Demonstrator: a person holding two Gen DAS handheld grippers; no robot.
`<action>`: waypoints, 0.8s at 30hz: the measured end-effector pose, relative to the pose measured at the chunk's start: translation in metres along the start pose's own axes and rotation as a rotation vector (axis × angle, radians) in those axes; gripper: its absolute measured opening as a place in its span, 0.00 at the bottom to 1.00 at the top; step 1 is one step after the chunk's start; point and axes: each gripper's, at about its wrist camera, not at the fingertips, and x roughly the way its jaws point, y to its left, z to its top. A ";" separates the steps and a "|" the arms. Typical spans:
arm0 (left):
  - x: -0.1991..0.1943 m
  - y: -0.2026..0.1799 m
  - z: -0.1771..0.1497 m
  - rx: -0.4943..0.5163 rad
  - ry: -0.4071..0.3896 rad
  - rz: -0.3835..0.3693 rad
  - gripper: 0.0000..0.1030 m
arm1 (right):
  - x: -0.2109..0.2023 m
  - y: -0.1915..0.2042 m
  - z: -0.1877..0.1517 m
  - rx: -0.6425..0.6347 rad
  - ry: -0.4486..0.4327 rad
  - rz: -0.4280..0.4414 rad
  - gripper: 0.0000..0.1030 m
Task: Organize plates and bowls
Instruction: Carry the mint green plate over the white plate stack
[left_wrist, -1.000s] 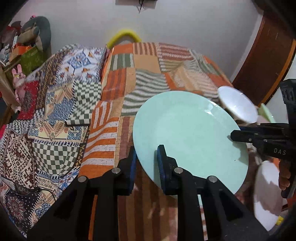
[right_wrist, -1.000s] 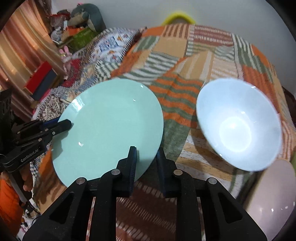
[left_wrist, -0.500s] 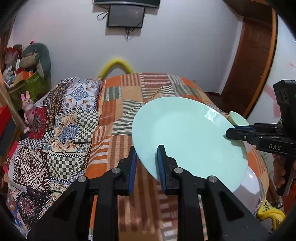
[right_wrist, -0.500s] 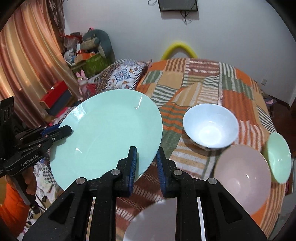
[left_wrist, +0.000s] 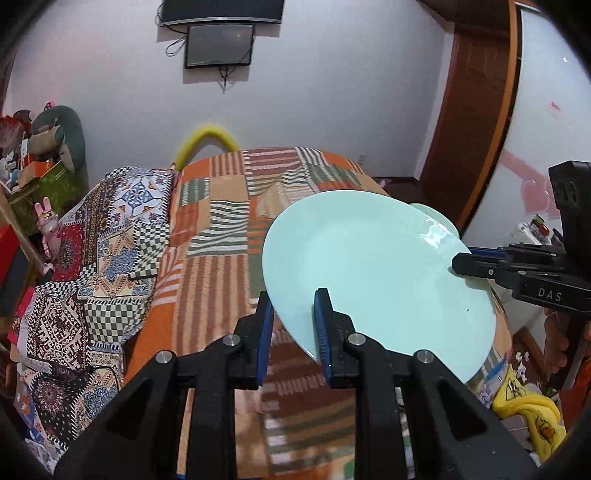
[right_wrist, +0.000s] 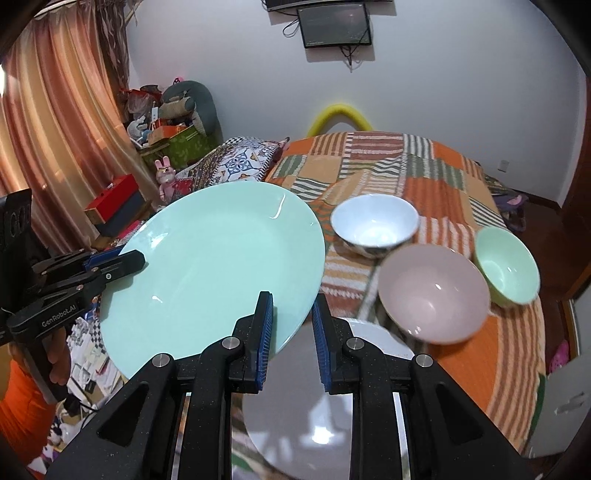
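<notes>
A: Item one?
B: Mint plate (left_wrist: 380, 273), raised above the patchwork bed (left_wrist: 221, 266); left tongs (left_wrist: 293, 325) and right tongs (right_wrist: 291, 325) each clamped on opposite rim edges

A: Remaining stock?
B: White bowl (right_wrist: 375, 225), pink bowl (right_wrist: 432, 291), green bowl (right_wrist: 506, 266) grouped close together on the bed; white plate (right_wrist: 295, 398) beneath the right tongs

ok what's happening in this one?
A person holds a mint-green plate in the air over the bed, the left tongs and the right tongs each clamped on its rim at opposite edges. On the striped blanket sit a white bowl, a pink bowl and a green bowl.
</notes>
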 end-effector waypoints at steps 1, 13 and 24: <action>0.000 -0.005 -0.002 0.004 0.004 -0.002 0.21 | -0.002 -0.002 -0.003 0.003 0.000 -0.003 0.19; 0.031 -0.057 -0.031 0.047 0.112 -0.039 0.21 | -0.012 -0.038 -0.055 0.087 0.044 -0.044 0.19; 0.073 -0.079 -0.055 0.066 0.224 -0.061 0.21 | -0.002 -0.059 -0.093 0.146 0.113 -0.085 0.19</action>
